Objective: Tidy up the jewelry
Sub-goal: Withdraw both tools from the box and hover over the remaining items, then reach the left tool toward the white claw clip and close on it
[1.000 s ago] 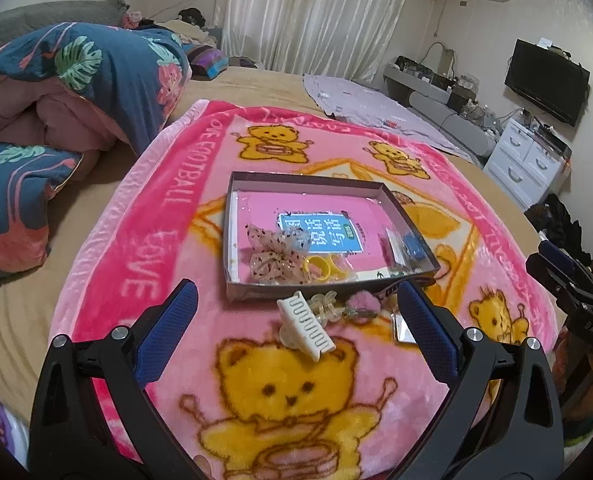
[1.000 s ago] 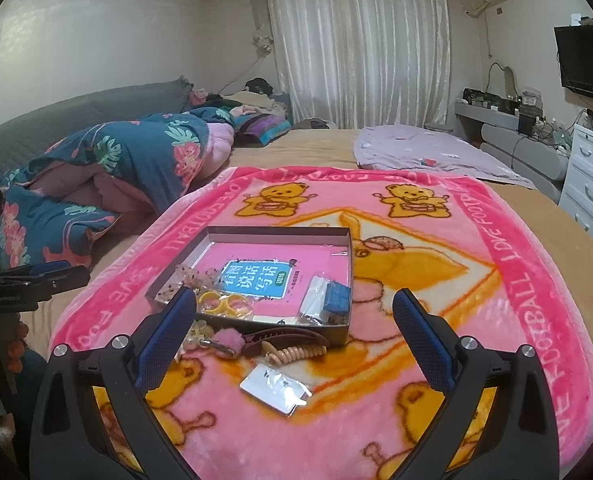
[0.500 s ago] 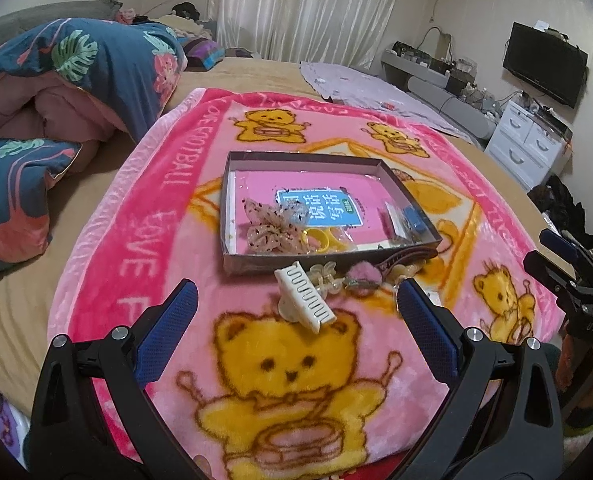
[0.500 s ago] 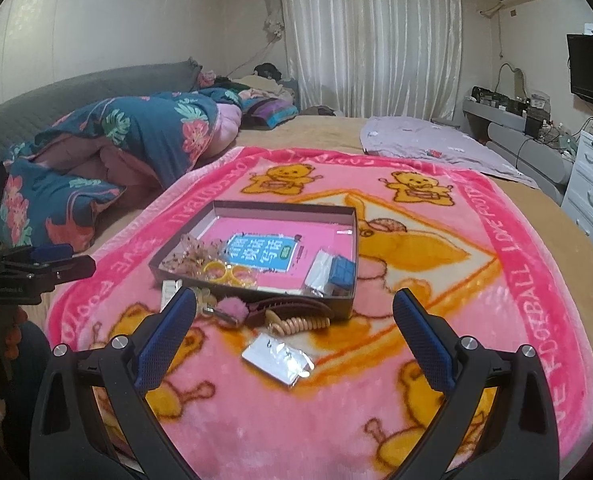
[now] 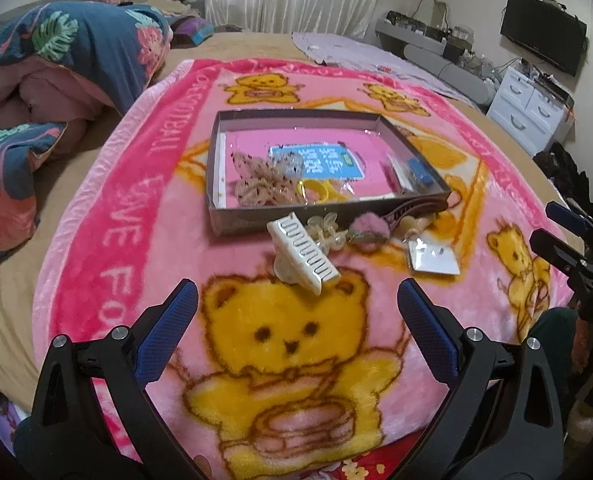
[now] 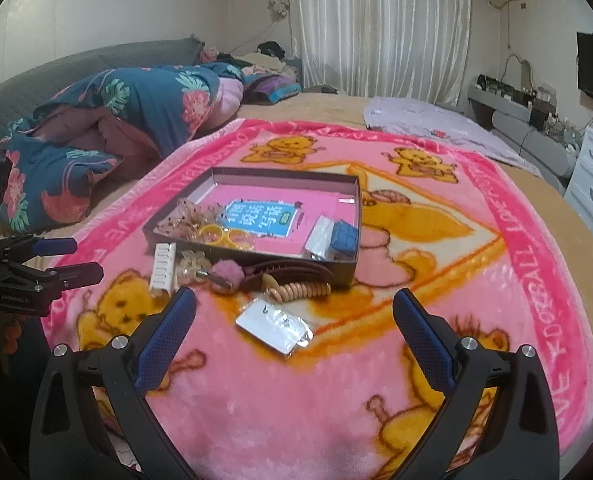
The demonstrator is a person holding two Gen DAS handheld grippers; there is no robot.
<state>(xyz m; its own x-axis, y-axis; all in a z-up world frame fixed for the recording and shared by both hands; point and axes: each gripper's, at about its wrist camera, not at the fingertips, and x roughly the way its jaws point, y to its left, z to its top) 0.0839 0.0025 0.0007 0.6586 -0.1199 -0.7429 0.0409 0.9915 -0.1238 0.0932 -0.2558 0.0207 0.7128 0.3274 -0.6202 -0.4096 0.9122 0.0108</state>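
A shallow grey box (image 5: pixel 232 224) (image 6: pixel 348 270) with a pink floor lies on the pink bear blanket (image 5: pixel 296 360). Inside are a dotted scrunchie (image 5: pixel 256 184), yellow rings (image 5: pixel 316 192) and a small blue box (image 5: pixel 418 174). In front of the box lie a white claw clip (image 5: pixel 302 256) (image 6: pixel 163 267), a clear clip (image 5: pixel 326 232), a pink pompom (image 5: pixel 368 232) (image 6: pixel 226 272), a brown clip (image 6: pixel 288 272), a beige coil tie (image 6: pixel 296 291) and an earring card (image 5: pixel 432 258) (image 6: pixel 274 326). My left gripper (image 5: pixel 296 304) is open just short of the white clip. My right gripper (image 6: pixel 294 308) is open, around the card.
A folded blue floral duvet (image 5: pixel 56 64) lies at the left of the bed. A lilac cloth (image 6: pixel 436 128) lies at the far right. White drawers (image 5: pixel 528 108) and a TV (image 5: pixel 544 40) stand by the right wall.
Both grippers have moved forward and lower toward the items in front of the box. The white clip and the card now look nearer. Both grippers stay open.
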